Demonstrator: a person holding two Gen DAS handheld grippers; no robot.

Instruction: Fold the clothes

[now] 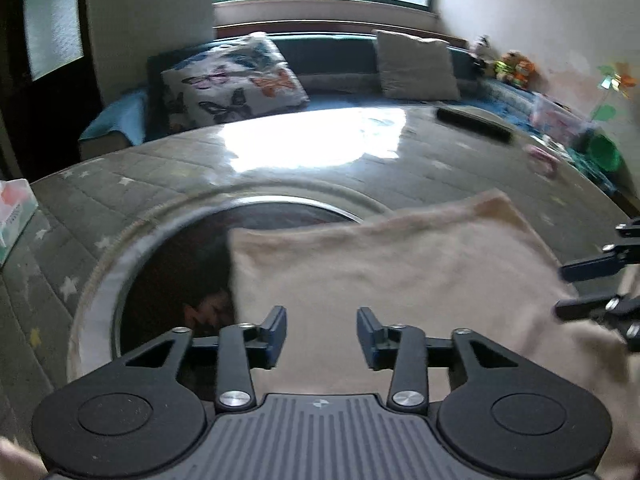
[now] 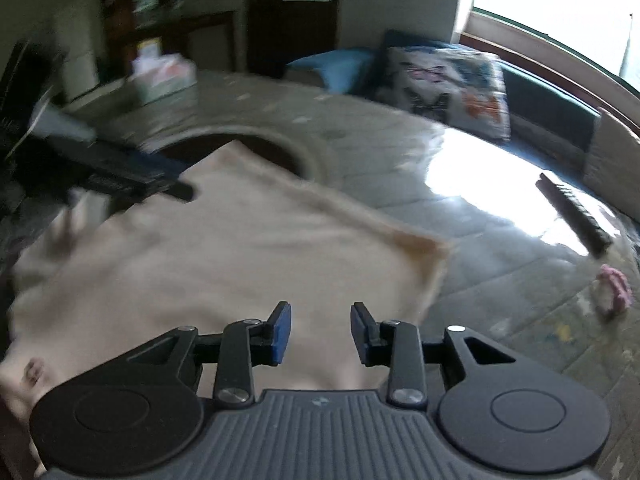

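A cream garment (image 1: 400, 280) lies flat on the grey star-patterned table cover (image 1: 168, 168), partly over a round dark opening (image 1: 176, 264). It also shows in the right wrist view (image 2: 224, 264). My left gripper (image 1: 322, 336) is open and empty just above the garment's near edge. My right gripper (image 2: 320, 334) is open and empty above the garment's near right part. The right gripper's fingers (image 1: 588, 270) show at the right edge of the left wrist view. The left gripper (image 2: 120, 172) shows blurred at the garment's far left corner.
A tissue box (image 1: 14, 216) stands at the table's left edge. A dark remote (image 1: 474, 122) and a pink item (image 1: 542, 158) lie at the far right. A sofa with a butterfly cushion (image 1: 232, 80) and a beige cushion (image 1: 416, 64) is behind the table.
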